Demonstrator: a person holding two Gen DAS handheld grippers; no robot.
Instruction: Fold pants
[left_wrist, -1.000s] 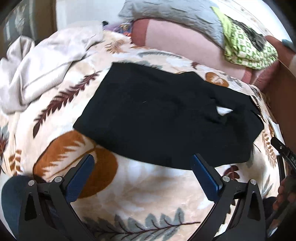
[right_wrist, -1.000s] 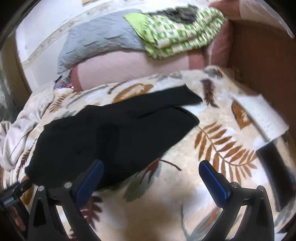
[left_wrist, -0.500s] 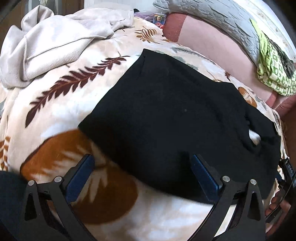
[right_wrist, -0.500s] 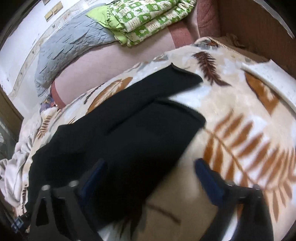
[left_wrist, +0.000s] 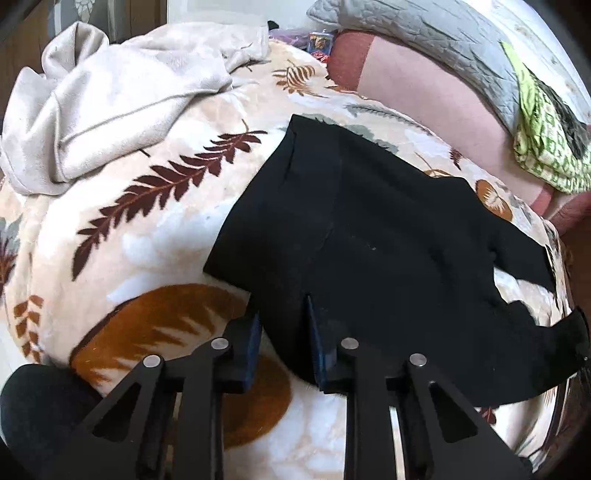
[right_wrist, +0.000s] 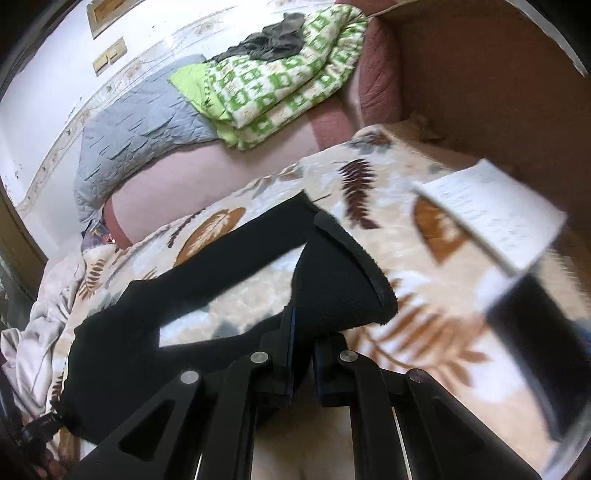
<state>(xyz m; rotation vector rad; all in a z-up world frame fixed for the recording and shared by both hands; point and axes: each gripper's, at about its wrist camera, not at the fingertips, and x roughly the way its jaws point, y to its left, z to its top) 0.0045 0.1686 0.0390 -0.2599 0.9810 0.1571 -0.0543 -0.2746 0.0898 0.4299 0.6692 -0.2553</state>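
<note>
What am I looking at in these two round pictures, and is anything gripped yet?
Each picture comes from a fisheye camera on a hand-held two-finger gripper, looking along its fingers; a person holds one per hand. On the leaf-patterned blanket lie black pants. The left gripper has just been closing and now pinches the pants' near edge. The right gripper has also just closed on a pant leg end, which looks lifted. A beige garment and a green checked quilt lie further back.

A bedroom: leaf-print blanket (left_wrist: 155, 236), grey quilt (right_wrist: 144, 129), wooden headboard (right_wrist: 491, 81).
</note>
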